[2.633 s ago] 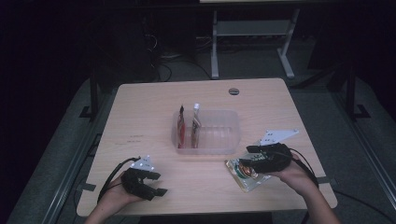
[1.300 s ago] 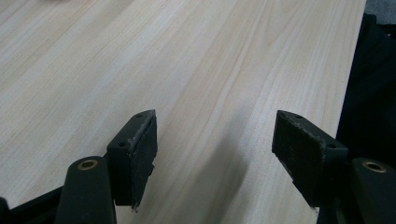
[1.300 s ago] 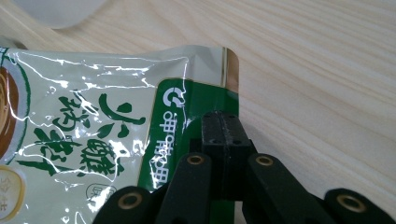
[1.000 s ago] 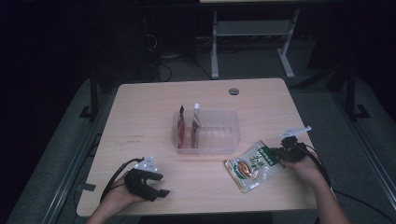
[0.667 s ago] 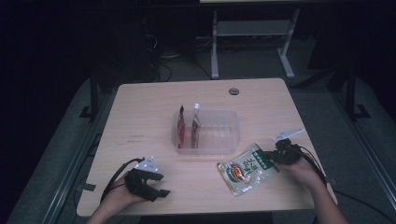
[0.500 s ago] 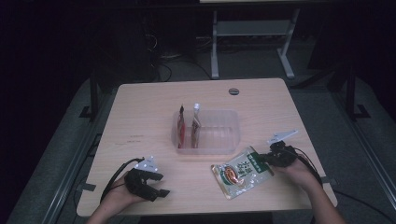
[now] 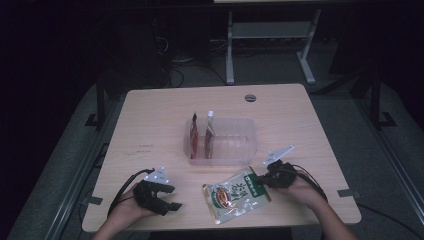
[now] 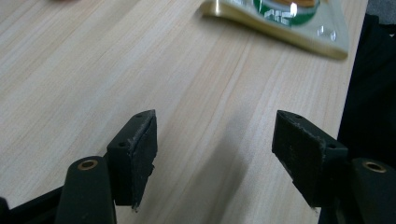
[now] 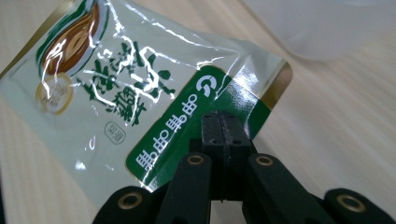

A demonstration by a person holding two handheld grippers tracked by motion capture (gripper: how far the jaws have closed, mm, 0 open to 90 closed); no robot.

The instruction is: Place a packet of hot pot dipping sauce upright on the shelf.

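High view: glossy green-and-cream snack pouch (image 7: 236,194) lies flat on the table (image 7: 150,125) just in front of the clear bin (image 7: 222,142), right gripper (image 7: 266,179) at its green end, left gripper (image 7: 167,197) well apart. Left gripper view: jaws spread wide over bare wood, nothing between them, pouch edge farther off. Right gripper view: jaws clamped tight on the pouch's green band with white lettering, food picture beyond.

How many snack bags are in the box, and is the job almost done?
Two packets already stand in the clear box. The right gripper has its jaws shut on the green end of a snack bag lying on the table by the box. That bag is left to put in. The left gripper rests open.
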